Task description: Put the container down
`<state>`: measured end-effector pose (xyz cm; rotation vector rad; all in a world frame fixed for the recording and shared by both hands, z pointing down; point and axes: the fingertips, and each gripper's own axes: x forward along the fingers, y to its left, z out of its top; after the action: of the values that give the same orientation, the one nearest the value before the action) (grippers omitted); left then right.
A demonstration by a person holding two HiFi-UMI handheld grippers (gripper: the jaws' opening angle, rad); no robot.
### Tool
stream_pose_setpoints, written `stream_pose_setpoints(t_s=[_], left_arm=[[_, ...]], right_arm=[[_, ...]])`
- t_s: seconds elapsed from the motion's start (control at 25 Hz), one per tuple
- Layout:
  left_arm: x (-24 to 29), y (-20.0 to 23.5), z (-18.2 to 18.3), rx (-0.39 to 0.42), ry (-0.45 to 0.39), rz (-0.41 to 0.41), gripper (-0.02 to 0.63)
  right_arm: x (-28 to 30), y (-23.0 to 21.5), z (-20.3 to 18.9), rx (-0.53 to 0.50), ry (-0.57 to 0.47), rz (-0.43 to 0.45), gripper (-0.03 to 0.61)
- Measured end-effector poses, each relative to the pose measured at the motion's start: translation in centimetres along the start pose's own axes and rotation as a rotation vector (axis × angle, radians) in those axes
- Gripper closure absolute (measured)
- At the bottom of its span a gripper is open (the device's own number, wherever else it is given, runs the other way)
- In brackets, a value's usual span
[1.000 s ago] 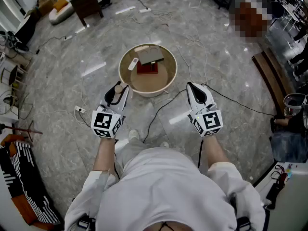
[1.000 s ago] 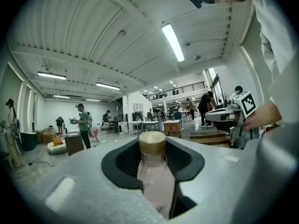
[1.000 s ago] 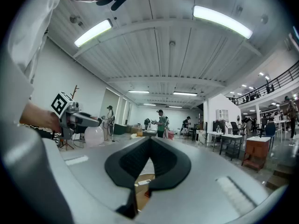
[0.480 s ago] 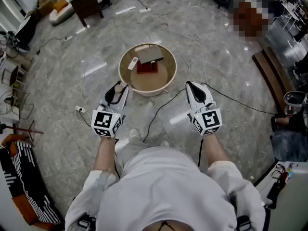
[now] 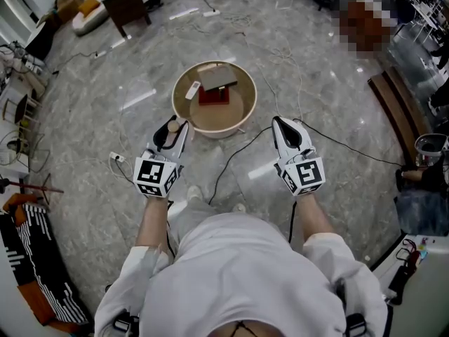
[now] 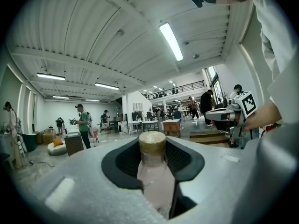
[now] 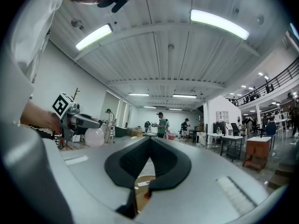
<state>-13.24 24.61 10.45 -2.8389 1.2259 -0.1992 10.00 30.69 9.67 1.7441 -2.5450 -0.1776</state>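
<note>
Pinkish container [image 6: 154, 174], tan cap, clamped in left gripper [image 5: 175, 123] fingers; right gripper [image 5: 280, 123] fingers closed together, empty.

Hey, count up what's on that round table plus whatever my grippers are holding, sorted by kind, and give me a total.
bottle, held in the left gripper: 1
white remote-like stick: 1
flat grey-brown box: 1
red box: 1
Total: 4
</note>
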Motion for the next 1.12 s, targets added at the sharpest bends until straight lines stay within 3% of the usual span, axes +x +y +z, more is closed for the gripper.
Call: stream_pose_setpoints(t_s=[0.44, 1.12], left_arm=[[4.0, 0.9, -3.6, -0.024, 0.026, -0.020, 0.480], [18.9, 11.6, -14.2, -0.035, 0.050, -0.120, 0.480]], right_arm=[[2.5, -0.8, -4.0, 0.013, 0.066, 0.026, 0.574], [18.8, -3.5, -11.8, 0.013, 0.155, 0.010, 0.543]])
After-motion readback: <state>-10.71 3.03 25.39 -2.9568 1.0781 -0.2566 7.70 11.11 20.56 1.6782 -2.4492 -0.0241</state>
